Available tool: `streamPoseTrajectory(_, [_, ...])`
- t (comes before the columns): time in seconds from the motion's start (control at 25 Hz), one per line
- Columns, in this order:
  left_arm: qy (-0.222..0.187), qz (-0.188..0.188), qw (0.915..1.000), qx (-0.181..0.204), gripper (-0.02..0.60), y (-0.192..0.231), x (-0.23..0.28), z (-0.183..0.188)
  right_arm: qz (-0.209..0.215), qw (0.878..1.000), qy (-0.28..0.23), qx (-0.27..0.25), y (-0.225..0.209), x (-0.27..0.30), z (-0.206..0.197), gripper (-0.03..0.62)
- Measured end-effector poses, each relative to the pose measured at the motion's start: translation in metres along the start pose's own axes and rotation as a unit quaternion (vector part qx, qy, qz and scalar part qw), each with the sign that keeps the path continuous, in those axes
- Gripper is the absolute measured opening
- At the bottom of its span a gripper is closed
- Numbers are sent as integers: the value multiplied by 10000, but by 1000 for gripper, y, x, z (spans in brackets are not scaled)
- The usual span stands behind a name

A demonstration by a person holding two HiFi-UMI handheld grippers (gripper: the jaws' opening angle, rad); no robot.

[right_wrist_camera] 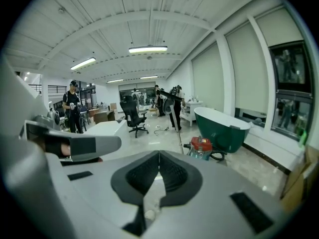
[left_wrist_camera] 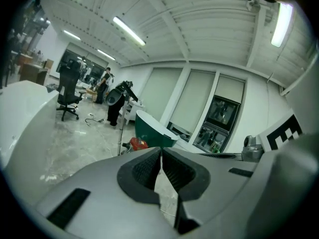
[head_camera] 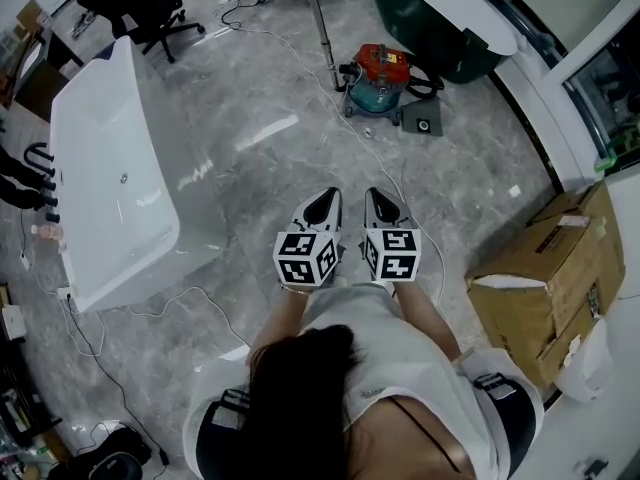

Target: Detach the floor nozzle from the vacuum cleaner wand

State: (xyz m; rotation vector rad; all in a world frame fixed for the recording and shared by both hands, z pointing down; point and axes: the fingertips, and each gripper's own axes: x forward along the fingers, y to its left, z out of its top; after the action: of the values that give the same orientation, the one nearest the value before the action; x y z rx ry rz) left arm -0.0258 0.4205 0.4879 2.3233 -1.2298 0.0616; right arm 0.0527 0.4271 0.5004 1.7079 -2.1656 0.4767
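Vacuum cleaner (head_camera: 383,76) stands far ahead, beyond reach. So your left tool (head_camera: 325,206) and right tool (head_camera: 382,206) are closed, empty.

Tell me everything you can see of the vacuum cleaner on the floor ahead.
The vacuum cleaner is a canister with a red top and teal drum, seemingly plastic. It stands upright on the grey marbled floor near the dark green bathtub. A black hose loops at its side; a slim pole rises beside it. The left tongs and right tongs, both shut, touch nothing of it.
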Motion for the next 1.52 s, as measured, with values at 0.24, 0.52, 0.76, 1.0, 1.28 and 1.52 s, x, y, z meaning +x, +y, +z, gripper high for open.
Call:
streamPoseTrajectory(0.24, [62,58,9999,97,14,7,22,8,-45,10000,61,31,-13,16,4,15])
streamPoseTrajectory(0.52, [149,174,9997,117,14,20,39,13,-35,9998,139,120,-20,37,9,15])
streamPoseTrajectory(0.76, [284,173,9994,116,14,32,53,14,-4,9996,258,136,-17,57,10,15])
streamPoseTrajectory(1.0, [310,249,9991,169,14,48,66,24,-47,9995,219,202,-20,78,20,15])
streamPoseTrajectory(1.28, [499,330,9980,203,14,69,88,36,-114,9994,298,164,-21,104,33,15])
streamPoseTrajectory(1.52, [580,342,9975,224,14,81,104,41,-135,9992,346,179,-24,126,40,15])
